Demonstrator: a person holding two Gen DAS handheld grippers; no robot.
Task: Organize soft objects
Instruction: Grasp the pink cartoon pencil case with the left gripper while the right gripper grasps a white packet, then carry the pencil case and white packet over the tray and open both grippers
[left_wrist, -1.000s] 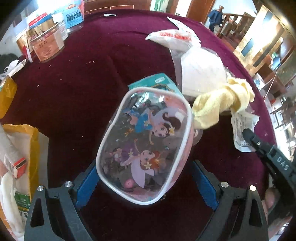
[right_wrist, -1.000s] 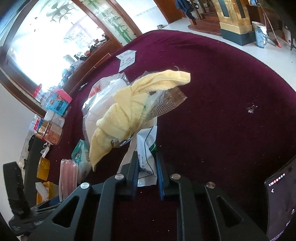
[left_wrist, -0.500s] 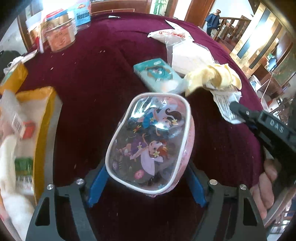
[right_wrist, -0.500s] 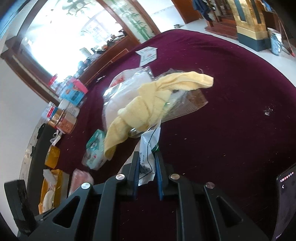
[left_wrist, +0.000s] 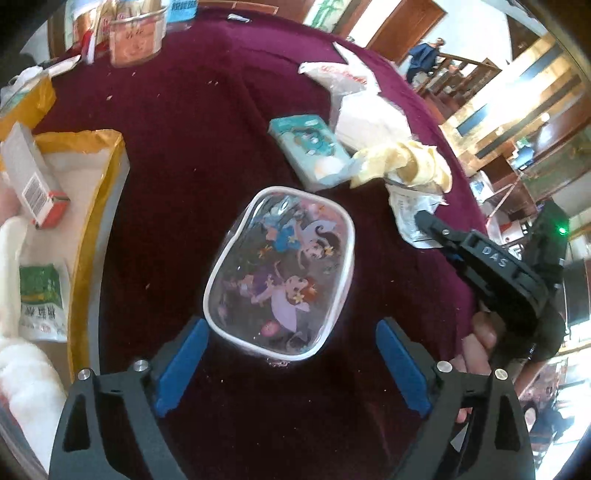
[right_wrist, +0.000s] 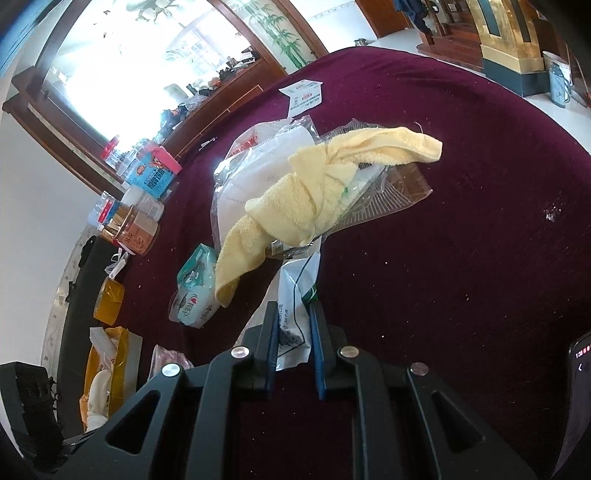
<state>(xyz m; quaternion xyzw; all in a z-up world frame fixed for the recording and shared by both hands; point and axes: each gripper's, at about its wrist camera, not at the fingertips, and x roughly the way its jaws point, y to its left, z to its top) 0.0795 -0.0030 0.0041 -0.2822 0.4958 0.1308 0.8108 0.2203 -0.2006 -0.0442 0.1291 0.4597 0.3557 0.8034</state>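
A clear cartoon-print pouch (left_wrist: 282, 273) with white piping lies on the maroon tablecloth (left_wrist: 192, 158). My left gripper (left_wrist: 291, 354) is open, its blue pads either side of the pouch's near end, apart from it. My right gripper (right_wrist: 293, 328) is shut on a white printed packet (right_wrist: 295, 295); it also shows in the left wrist view (left_wrist: 410, 214). A knotted yellow towel (right_wrist: 317, 192) lies across the packet and a clear bag of white pads (right_wrist: 266, 173). A teal tissue pack (left_wrist: 310, 151) lies beside the towel.
A yellow-lined box (left_wrist: 55, 229) at the left holds white soft items, a green-print packet and a small carton. Jars and tins (left_wrist: 136, 33) stand at the table's far edge. A phone (right_wrist: 580, 398) shows at the right in the right wrist view.
My left gripper has opened wider and drawn back, leaving the pouch lying on the cloth. My right gripper keeps its hold on the packet, and the towel bundle has shifted slightly.
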